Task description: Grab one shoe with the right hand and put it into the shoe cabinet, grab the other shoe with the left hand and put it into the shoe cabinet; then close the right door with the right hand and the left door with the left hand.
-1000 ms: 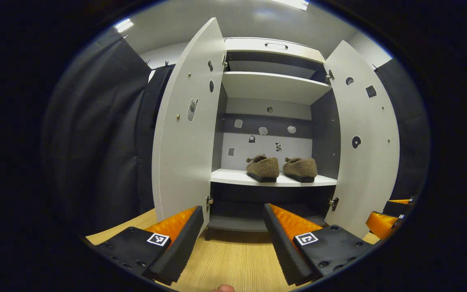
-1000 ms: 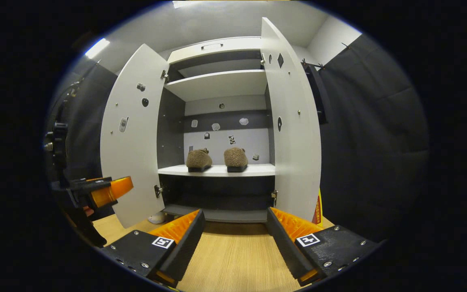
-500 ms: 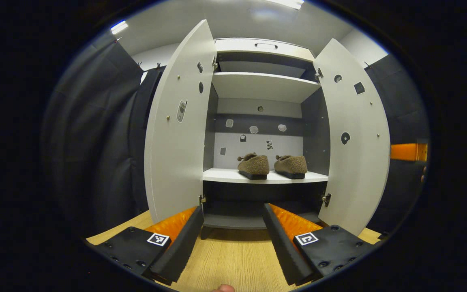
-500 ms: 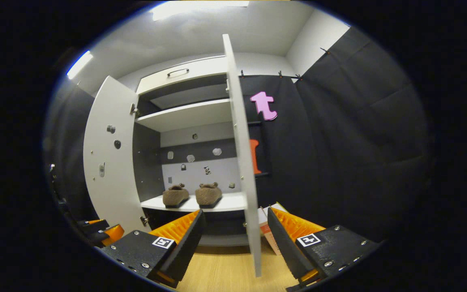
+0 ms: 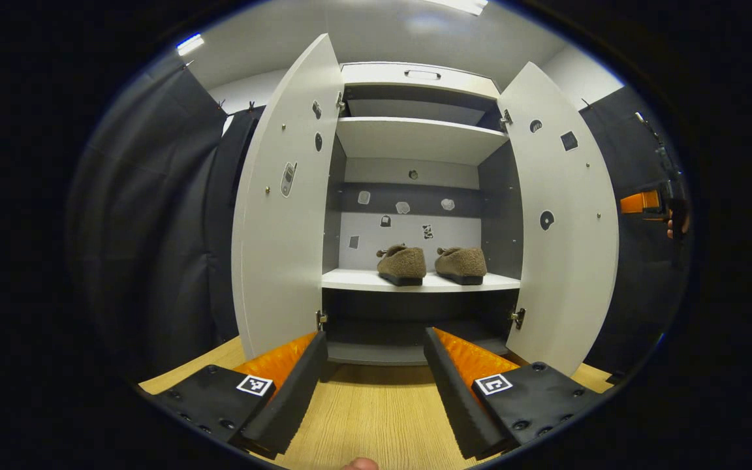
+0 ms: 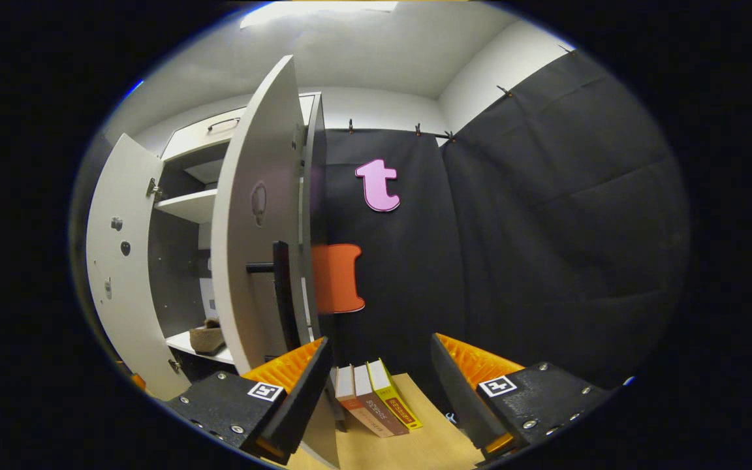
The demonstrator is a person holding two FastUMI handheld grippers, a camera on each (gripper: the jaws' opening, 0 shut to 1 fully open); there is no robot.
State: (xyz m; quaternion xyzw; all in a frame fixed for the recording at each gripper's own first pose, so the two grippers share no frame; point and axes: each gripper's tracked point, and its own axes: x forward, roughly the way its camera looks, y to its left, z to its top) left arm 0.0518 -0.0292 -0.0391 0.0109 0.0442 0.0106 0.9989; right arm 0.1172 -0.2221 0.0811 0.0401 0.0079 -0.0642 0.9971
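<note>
Two brown fleecy shoes sit side by side on the middle shelf of the shoe cabinet, so the stowing looks done and only the doors remain. Over the past second the right gripper has swung out from facing the shelf to the far side of the right door, and now looks at that door's outer face and dark bar handle. That reads as the approach for pushing it shut (no contact yet). Its fingers are spread, holding nothing; the door stands just ahead and to its left, books below. The left gripper, also spread and empty, faces the cabinet squarely, with the left door near and wide open.
</note>
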